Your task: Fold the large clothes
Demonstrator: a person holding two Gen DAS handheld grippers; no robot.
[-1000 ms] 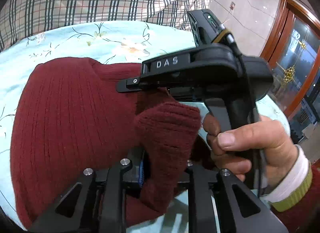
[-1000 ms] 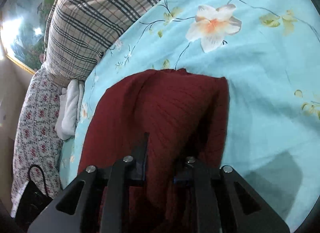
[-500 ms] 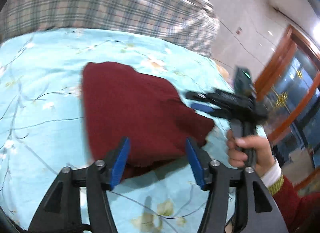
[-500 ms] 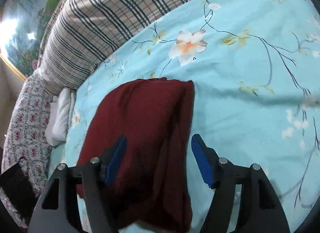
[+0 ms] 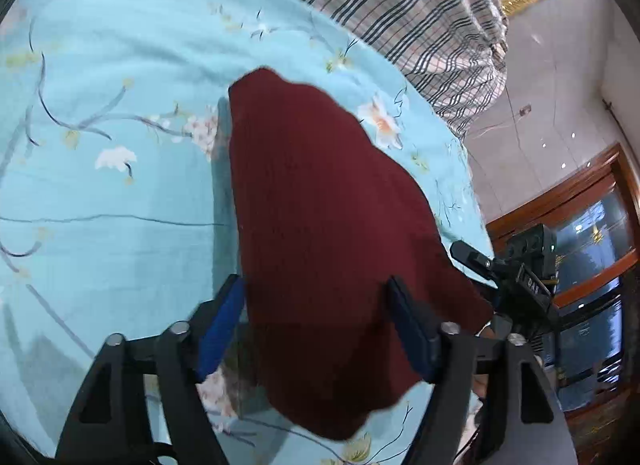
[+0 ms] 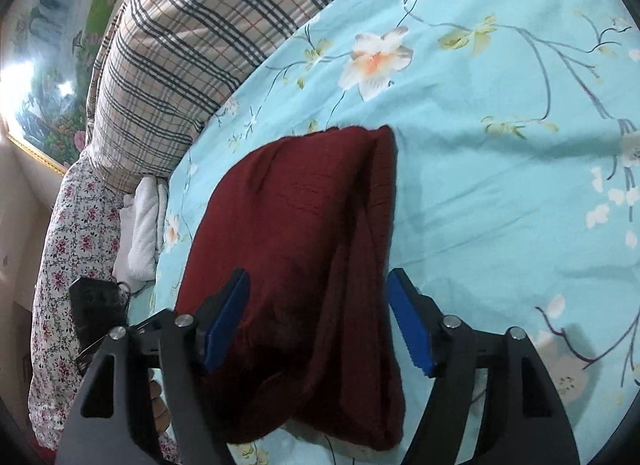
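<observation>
The dark red knitted sweater (image 5: pixel 320 225) lies folded into a thick bundle on the bed, on a light blue floral sheet (image 5: pixel 112 185). Taking the sweater as the landmark: a plaid quilt (image 6: pixel 192 45) is heaped beyond its far end, and in the right wrist view a white folded cloth (image 6: pixel 144 225) lies to its left at the sheet's edge, just beside a small-flowered fabric (image 6: pixel 68 245).

The left tongs (image 5: pixel 316 325) stand wide, and their jaws have just been opening. The blue pads (image 5: pixel 220 325) flank the near part of the sweater without pressing on it, so the knit lies loose between them. The right tongs (image 6: pixel 320 321) are wide too, also having just been opening, with the sweater's near end between the spread pads (image 6: pixel 408 325) and not gripped.

In the left wrist view the right tongs' body shows as a black device just right of the sweater's near corner, with part of a hand (image 5: pixel 484 333) barely visible behind the fabric. Farther right of the sweater are a tiled floor (image 5: pixel 540 85) and a wooden door frame with glass (image 5: pixel 592 233). A dark object (image 6: pixel 96 305) sits left of the sweater in the right wrist view; what it is cannot be told.
</observation>
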